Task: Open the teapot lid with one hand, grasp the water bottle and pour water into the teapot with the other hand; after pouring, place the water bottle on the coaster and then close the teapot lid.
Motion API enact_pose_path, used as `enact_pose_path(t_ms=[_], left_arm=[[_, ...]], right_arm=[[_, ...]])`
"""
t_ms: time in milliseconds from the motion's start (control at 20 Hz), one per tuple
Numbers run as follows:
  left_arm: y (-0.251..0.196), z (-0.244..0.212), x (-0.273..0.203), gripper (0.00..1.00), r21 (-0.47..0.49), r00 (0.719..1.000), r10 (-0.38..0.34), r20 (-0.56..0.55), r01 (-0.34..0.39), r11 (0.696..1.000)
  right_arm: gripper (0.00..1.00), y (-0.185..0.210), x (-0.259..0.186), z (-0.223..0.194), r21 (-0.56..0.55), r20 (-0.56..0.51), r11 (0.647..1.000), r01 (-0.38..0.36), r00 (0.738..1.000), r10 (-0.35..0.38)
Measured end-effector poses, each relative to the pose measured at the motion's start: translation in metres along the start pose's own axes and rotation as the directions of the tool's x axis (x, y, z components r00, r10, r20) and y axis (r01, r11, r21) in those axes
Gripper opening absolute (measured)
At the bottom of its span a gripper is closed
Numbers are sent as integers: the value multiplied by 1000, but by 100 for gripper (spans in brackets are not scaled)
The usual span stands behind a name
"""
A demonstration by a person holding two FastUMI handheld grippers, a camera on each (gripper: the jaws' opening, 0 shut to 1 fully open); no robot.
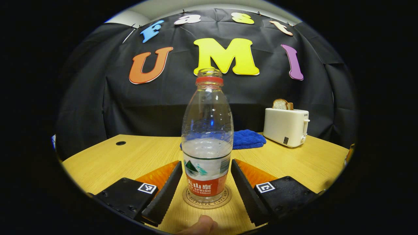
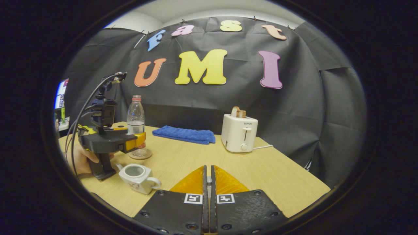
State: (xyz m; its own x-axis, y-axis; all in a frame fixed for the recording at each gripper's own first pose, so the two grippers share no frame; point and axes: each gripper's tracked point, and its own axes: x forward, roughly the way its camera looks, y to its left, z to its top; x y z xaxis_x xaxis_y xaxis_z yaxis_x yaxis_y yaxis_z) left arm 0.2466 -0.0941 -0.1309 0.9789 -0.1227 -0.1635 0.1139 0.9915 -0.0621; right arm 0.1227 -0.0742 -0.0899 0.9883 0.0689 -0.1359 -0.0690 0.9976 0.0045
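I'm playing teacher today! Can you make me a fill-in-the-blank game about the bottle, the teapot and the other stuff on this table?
1. The water bottle stands on a round ____.
2. The teapot has no ____ on it.
3. Bread sticks out of the white ____.
4. The left gripper has its fingers ____ on either side of the bottle, while the right gripper is closed.

Missing words: coaster; lid; toaster; open
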Motion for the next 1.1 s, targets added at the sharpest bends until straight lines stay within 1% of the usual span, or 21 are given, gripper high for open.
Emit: enact_pose_path(t_ms=[100,250,350,500,550,600,700,800,850,900,1000,1100], left_arm=[[-1,-3,-14,95,4,1000,-2,-4,2,1000],[0,-3,-36,94,15,1000,-5,15,5,1000],[-2,-5,-54,94,-9,1000,-13,5,13,1000],[3,13,-87,94,-28,999,1,37,0,1000],[6,21,-99,94,-24,998,9,55,-8,1000],[12,29,-110,94,-21,997,26,74,-24,999],[24,31,-131,94,-5,997,57,60,-57,998],[36,29,-152,94,-10,996,87,35,-87,996],[42,27,-164,94,-24,995,95,24,-95,995],[48,27,-176,94,-37,995,101,14,-101,994],[51,29,-194,94,-60,996,86,11,-85,995],[55,33,-209,94,-56,997,83,6,-83,995]], right_arm=[[1,2,-4,6,1,11,1000,-9,1000,9],[1,-2,-12,14,-17,33,1000,12,999,-11],[1,3,-13,14,-28,30,1000,-1,1000,2],[1,9,-13,13,-36,20,999,-15,1000,16],[1,12,-13,15,-29,14,999,-23,1000,24],[1,11,-13,15,-11,8,1000,-15,1000,15],[1,10,-15,19,0,11,1000,1,1000,-1],[1,7,-16,21,0,5,1000,24,1000,-24],[1,9,-17,21,13,-3,1000,20,1000,-20],[1,15,-19,20,30,-10,1000,0,1000,1],[1,25,-20,20,64,-20,997,-33,999,35],[1,37,-19,22,73,-22,996,-55,998,56]])
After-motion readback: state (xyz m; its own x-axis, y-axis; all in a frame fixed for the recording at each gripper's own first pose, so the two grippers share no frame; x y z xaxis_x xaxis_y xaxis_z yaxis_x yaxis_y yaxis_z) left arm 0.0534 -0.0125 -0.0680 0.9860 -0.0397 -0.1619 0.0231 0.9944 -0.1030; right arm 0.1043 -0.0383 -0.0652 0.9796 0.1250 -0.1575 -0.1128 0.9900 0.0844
